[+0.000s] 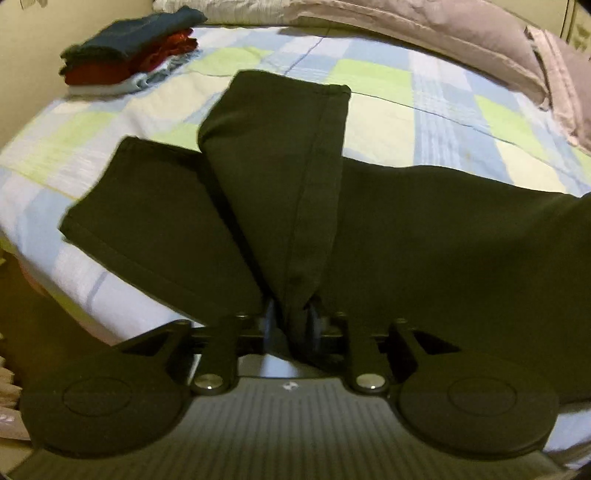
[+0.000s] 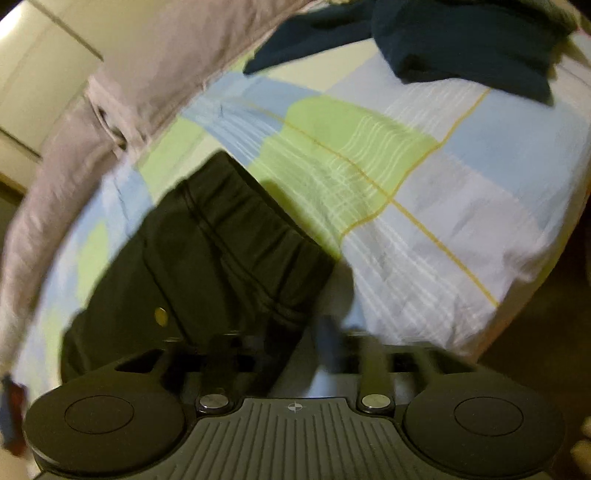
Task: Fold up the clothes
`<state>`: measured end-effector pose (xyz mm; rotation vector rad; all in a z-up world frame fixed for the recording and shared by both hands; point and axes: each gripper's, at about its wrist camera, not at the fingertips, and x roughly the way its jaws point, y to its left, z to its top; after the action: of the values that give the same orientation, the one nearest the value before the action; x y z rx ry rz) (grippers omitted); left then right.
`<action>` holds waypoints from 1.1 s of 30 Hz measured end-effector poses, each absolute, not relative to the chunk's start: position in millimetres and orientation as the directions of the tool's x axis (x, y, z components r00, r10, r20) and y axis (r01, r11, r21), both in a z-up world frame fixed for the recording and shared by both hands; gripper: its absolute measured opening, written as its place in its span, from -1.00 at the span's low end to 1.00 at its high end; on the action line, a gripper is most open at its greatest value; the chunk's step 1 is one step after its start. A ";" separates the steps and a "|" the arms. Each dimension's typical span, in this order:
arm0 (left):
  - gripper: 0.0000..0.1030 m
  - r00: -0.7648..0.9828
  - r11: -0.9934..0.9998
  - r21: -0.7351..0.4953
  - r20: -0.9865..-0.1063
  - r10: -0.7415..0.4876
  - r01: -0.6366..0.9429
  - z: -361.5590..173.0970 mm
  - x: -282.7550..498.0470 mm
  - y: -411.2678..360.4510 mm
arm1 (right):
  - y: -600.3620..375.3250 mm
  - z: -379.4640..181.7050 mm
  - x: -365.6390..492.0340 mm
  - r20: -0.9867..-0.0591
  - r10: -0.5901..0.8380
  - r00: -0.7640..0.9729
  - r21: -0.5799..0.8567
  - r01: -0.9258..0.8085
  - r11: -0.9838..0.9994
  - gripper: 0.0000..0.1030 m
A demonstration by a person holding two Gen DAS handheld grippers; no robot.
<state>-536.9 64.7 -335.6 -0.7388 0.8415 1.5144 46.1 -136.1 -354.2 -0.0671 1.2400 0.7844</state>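
A: What is the left gripper (image 1: 291, 325) doing?

B: It is pinching a fold of the black trousers (image 1: 280, 177) between its closed fingers. One trouser leg is rising straight ahead of it, its hem lying furthest away, with a stitched seam running down into the grip.

A: And the other leg?

B: It is lying flat on the bed (image 1: 424, 103), ahead and to the left of the left gripper, while more of the black cloth is spreading out to its right.

A: Anything else lying beyond it?

B: Far ahead and to the left, a stack of folded clothes (image 1: 129, 51) is sitting on the checked sheet, a dark blue piece on top, red under it and pale blue at the bottom. Pinkish pillows (image 1: 443, 33) are lying along the far edge, ahead and to the right.

A: How is the right gripper (image 2: 295, 347) standing?

B: Its picture is blurring badly. The fingers are looking parted, with bare sheet showing between them, and I cannot tell whether they are touching the cloth.

A: Where are the trousers from there?

B: The gathered waistband end is lying ahead and to the left of the right gripper, a small metal button (image 2: 160, 315) showing on it. A crumpled dark blue garment (image 2: 443, 48) is lying far ahead and to the right.
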 end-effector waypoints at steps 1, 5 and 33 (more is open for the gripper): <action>-0.21 -0.126 -0.048 0.119 -0.838 0.531 -0.992 -332.6 -534.8 65.3 | -131.4 -347.5 43.7 -0.870 0.473 0.134 0.310 -0.598 0.739 0.29; -0.08 -0.158 0.010 0.198 -0.812 0.562 -0.980 -327.1 -517.3 87.7 | -124.3 -315.0 29.9 -0.845 0.443 0.299 0.147 -0.667 0.730 0.29; -0.81 -0.047 -0.552 -0.456 -0.740 0.671 -0.698 -353.7 -705.5 72.9 | -56.2 -327.8 -5.3 -0.863 0.448 0.234 0.227 -0.613 0.757 0.29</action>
<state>-705.5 72.9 -353.7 -1.2305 0.0331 1.7706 -5.3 -56.2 -327.8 -0.1722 1.1179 0.7328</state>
